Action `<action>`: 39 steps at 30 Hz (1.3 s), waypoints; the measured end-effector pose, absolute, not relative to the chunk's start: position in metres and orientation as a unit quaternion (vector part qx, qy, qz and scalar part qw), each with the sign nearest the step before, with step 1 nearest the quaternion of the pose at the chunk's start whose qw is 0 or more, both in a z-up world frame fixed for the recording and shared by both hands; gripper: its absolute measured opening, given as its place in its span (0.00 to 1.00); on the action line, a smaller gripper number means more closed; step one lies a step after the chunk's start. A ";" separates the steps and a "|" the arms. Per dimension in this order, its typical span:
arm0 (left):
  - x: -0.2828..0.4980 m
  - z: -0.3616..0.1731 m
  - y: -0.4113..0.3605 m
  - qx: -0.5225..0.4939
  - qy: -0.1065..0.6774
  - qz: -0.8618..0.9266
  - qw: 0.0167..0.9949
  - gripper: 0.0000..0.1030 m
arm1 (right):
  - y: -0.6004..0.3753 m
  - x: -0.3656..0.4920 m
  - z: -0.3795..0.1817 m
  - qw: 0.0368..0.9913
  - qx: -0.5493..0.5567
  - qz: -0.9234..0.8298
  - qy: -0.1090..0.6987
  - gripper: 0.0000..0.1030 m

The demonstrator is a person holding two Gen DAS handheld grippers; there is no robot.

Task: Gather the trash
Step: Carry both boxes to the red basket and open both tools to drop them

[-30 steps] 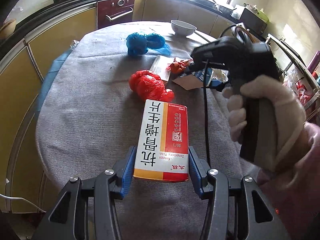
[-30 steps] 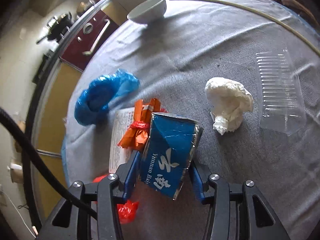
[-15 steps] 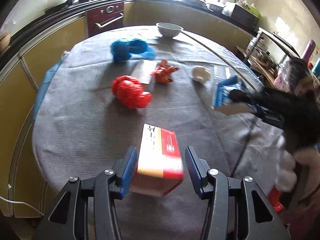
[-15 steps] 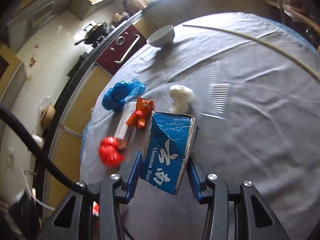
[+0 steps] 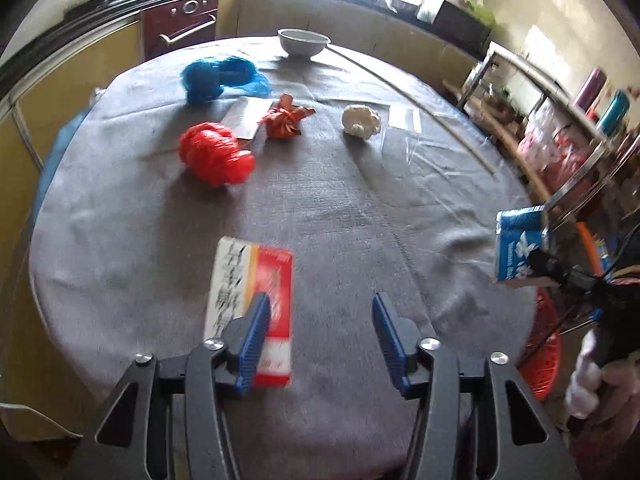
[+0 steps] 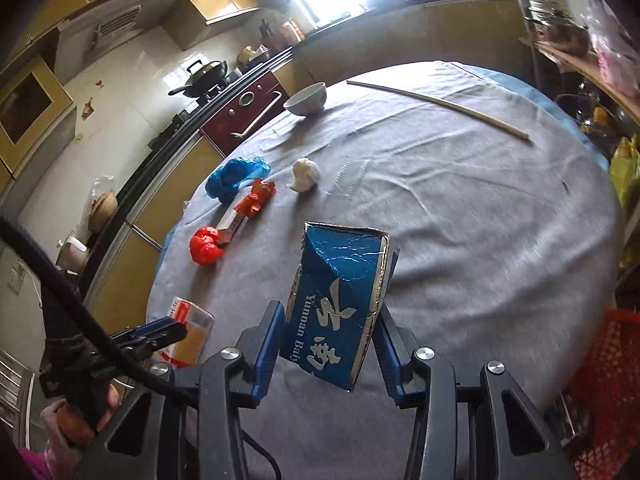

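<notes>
The right gripper [image 6: 328,344] is clenched on the blue box [image 6: 340,300], holding it by its 2 long sides above the table [image 6: 480,220], near the red basket [image 6: 600,392] at the edge. The left gripper [image 5: 318,340] is released, jaws wide apart; the red-white box [image 5: 248,296] lies just beside its left finger, outside the gap.

Both boxes look like thin cardboard: light, fairly stiff, but easy to crush, so I think a gentle squeeze across the narrow width is best. The blue one is already creased. The red bag [image 5: 214,154] and tissue [image 5: 360,120] seem soft; they probably need a deep pinch.
</notes>
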State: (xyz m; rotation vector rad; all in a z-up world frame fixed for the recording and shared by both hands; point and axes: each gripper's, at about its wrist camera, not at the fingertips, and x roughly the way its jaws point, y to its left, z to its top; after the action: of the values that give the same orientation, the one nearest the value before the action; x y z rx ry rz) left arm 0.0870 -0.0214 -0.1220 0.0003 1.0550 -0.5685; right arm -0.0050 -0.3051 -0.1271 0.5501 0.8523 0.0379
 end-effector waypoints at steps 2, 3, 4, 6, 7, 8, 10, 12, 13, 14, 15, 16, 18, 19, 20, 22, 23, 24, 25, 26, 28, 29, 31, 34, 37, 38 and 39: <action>0.081 -0.121 -0.007 -0.016 0.490 -0.269 0.829 0.68 | -0.305 -0.010 -0.130 0.875 0.261 0.018 0.407 0.46; 0.078 -0.120 -0.002 -0.022 0.488 -0.271 0.830 0.69 | -0.305 -0.012 -0.131 0.876 0.259 0.018 0.406 0.46; 0.076 -0.121 0.002 -0.024 0.489 -0.269 0.829 0.70 | -0.303 -0.013 -0.133 0.876 0.260 0.020 0.405 0.46; 0.076 -0.124 0.005 -0.018 0.492 -0.259 0.831 0.72 | -0.302 -0.014 -0.134 0.875 0.268 0.027 0.401 0.46; 0.078 -0.124 0.006 -0.014 0.490 -0.252 0.834 0.73 | -0.301 -0.014 -0.135 0.876 0.271 0.030 0.399 0.46; 0.081 -0.124 0.005 -0.012 0.492 -0.247 0.835 0.73 | -0.299 -0.013 -0.135 0.876 0.271 0.031 0.398 0.46; 0.090 -0.129 0.003 -0.003 0.502 -0.222 0.836 0.74 | -0.295 -0.011 -0.135 0.876 0.270 0.034 0.398 0.46; 0.097 -0.134 0.004 -0.002 0.514 -0.203 0.834 0.74 | -0.291 -0.010 -0.134 0.878 0.266 0.036 0.396 0.46; 0.099 -0.136 0.005 -0.009 0.516 -0.204 0.832 0.74 | -0.289 -0.011 -0.132 0.881 0.259 0.035 0.395 0.46; 0.100 -0.139 0.006 -0.013 0.519 -0.203 0.830 0.74 | -0.287 -0.012 -0.131 0.883 0.252 0.033 0.394 0.46; 0.102 -0.144 0.005 -0.007 0.525 -0.196 0.828 0.74 | -0.286 -0.013 -0.129 0.885 0.247 0.032 0.393 0.46; 0.103 -0.149 0.004 0.003 0.532 -0.189 0.826 0.74 | -0.285 -0.015 -0.127 0.888 0.241 0.031 0.390 0.46; 0.103 -0.155 0.003 0.004 0.536 -0.184 0.824 0.73 | -0.285 -0.018 -0.126 0.891 0.237 0.030 0.387 0.46; 0.102 -0.157 0.003 0.001 0.534 -0.184 0.825 0.69 | -0.287 -0.019 -0.126 0.891 0.238 0.028 0.386 0.46; 0.102 -0.157 0.002 0.001 0.533 -0.185 0.826 0.56 | -0.289 -0.021 -0.127 0.890 0.240 0.025 0.386 0.46; 0.101 -0.157 -0.004 0.013 0.528 -0.190 0.828 0.52 | -0.294 -0.026 -0.127 0.891 0.241 0.017 0.384 0.46; 0.100 -0.154 -0.007 0.018 0.521 -0.193 0.831 0.52 | -0.297 -0.028 -0.128 0.892 0.242 0.013 0.382 0.46; 0.098 -0.152 -0.010 0.021 0.516 -0.198 0.833 0.52 | -0.301 -0.032 -0.128 0.892 0.244 0.010 0.381 0.46; 0.097 -0.148 -0.015 0.023 0.511 -0.208 0.834 0.52 | -0.304 -0.035 -0.129 0.892 0.247 0.006 0.379 0.46; 0.095 -0.145 -0.020 0.026 0.506 -0.219 0.834 0.52 | -0.308 -0.040 -0.129 0.892 0.249 0.001 0.377 0.46; 0.088 -0.135 -0.038 0.039 0.494 -0.248 0.832 0.52 | -0.316 -0.049 -0.129 0.893 0.250 -0.010 0.374 0.46; 0.085 -0.130 -0.048 0.048 0.489 -0.262 0.831 0.52 | -0.321 -0.055 -0.129 0.894 0.250 -0.016 0.372 0.46; 0.076 -0.120 -0.076 0.066 0.479 -0.302 0.822 0.52 | -0.332 -0.067 -0.130 0.893 0.255 -0.033 0.370 0.46; 0.063 -0.107 -0.120 0.091 0.463 -0.359 0.805 0.52 | -0.355 -0.092 -0.130 0.890 0.265 -0.066 0.365 0.46; 0.041 -0.096 -0.173 0.121 0.447 -0.422 0.780 0.52 | -0.379 -0.123 -0.130 0.886 0.273 -0.103 0.360 0.46; 0.034 -0.094 -0.186 0.127 0.444 -0.439 0.771 0.52 | -0.388 -0.137 -0.131 0.884 0.276 -0.120 0.358 0.46; 0.026 -0.094 -0.203 0.135 0.441 -0.458 0.760 0.52 | -0.397 -0.150 -0.132 0.880 0.281 -0.137 0.357 0.46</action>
State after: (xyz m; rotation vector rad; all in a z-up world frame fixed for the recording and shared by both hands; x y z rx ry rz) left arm 0.0264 -0.2026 -0.0936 0.2946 0.9608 -0.9976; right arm -0.1501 -0.3975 -0.1319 0.5862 0.7444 -0.2852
